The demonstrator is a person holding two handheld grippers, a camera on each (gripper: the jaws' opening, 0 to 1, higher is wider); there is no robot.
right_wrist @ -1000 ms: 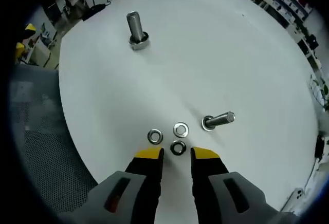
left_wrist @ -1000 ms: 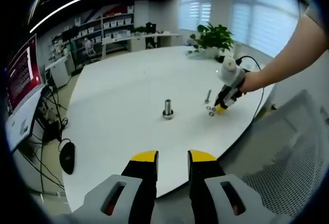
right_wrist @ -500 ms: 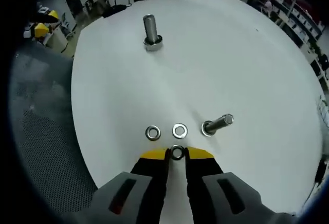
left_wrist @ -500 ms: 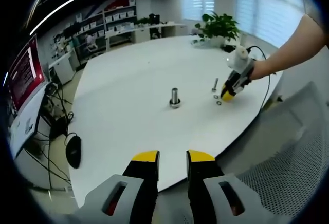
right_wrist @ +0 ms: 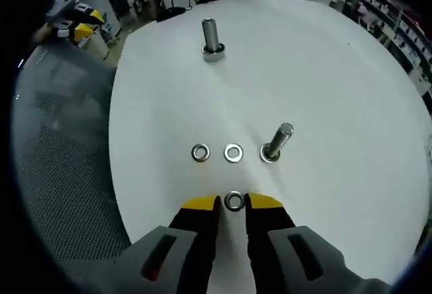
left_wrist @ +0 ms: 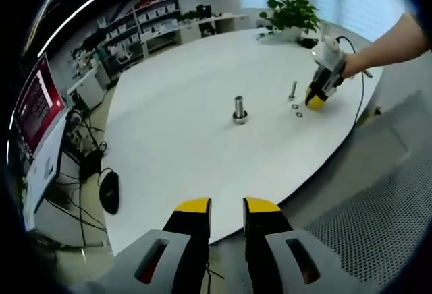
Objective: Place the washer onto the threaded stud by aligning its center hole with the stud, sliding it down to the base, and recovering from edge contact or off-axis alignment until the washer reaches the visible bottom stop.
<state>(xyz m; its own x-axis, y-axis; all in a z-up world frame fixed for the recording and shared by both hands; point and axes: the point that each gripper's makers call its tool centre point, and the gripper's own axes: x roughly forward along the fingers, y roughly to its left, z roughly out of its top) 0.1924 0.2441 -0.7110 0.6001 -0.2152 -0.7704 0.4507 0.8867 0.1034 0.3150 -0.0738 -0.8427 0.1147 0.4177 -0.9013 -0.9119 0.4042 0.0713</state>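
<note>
Right gripper [right_wrist: 233, 203]: jaws nearly closed, pinching a washer [right_wrist: 234, 201] between yellow tips, near the table [right_wrist: 324, 78] edge. Two washers [right_wrist: 200, 152] [right_wrist: 233, 152] flat on table beyond; stud [right_wrist: 276, 143] just beside; second stud [right_wrist: 210, 38] well apart. Left gripper [left_wrist: 226, 206]: narrow gap, nothing held, off the table edge.

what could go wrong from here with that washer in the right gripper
The right gripper pinches the washer only at its yellow tips, by the rim, so it may slip or tilt in transit. The nearer stud leans rather than standing straight, so the hole may catch its threads. Two loose washers lie beside the path and could be knocked.
</note>
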